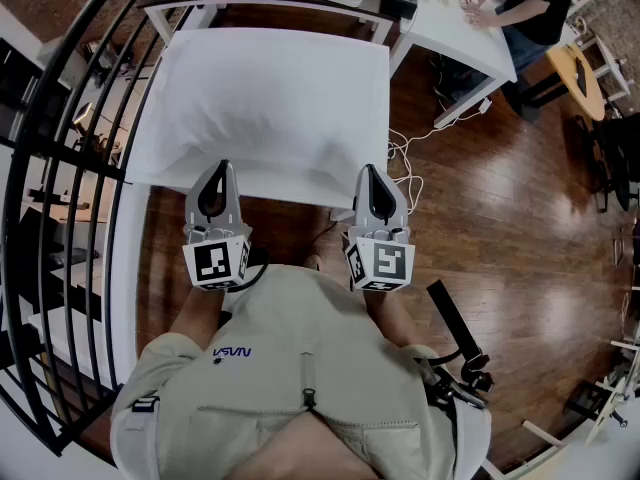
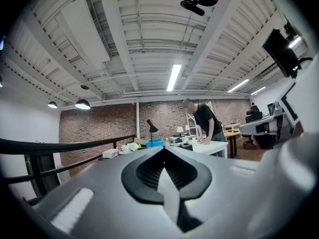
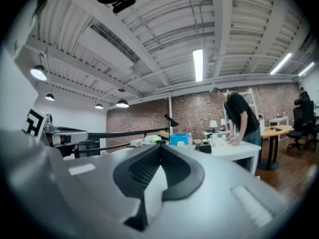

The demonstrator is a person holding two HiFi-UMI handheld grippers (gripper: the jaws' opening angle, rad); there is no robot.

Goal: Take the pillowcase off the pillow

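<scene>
A white pillow in its pillowcase (image 1: 275, 98) lies flat in front of me in the head view, long side toward me. My left gripper (image 1: 222, 168) points level at the pillow's near edge, left of middle, with its jaws shut. My right gripper (image 1: 367, 171) does the same right of middle, also shut. Both tips overlap the near edge; I cannot tell whether fabric is pinched. In the left gripper view the gripper (image 2: 163, 148) shows closed tips, with white showing through the gap behind them. The right gripper view shows that gripper (image 3: 160, 144) the same way.
A black railing (image 1: 60, 168) runs along the left. A person stands at a white table (image 1: 450, 18) at the back right. White cables (image 1: 405, 153) trail on the wood floor right of the pillow. A black stand (image 1: 455, 343) lies at my right.
</scene>
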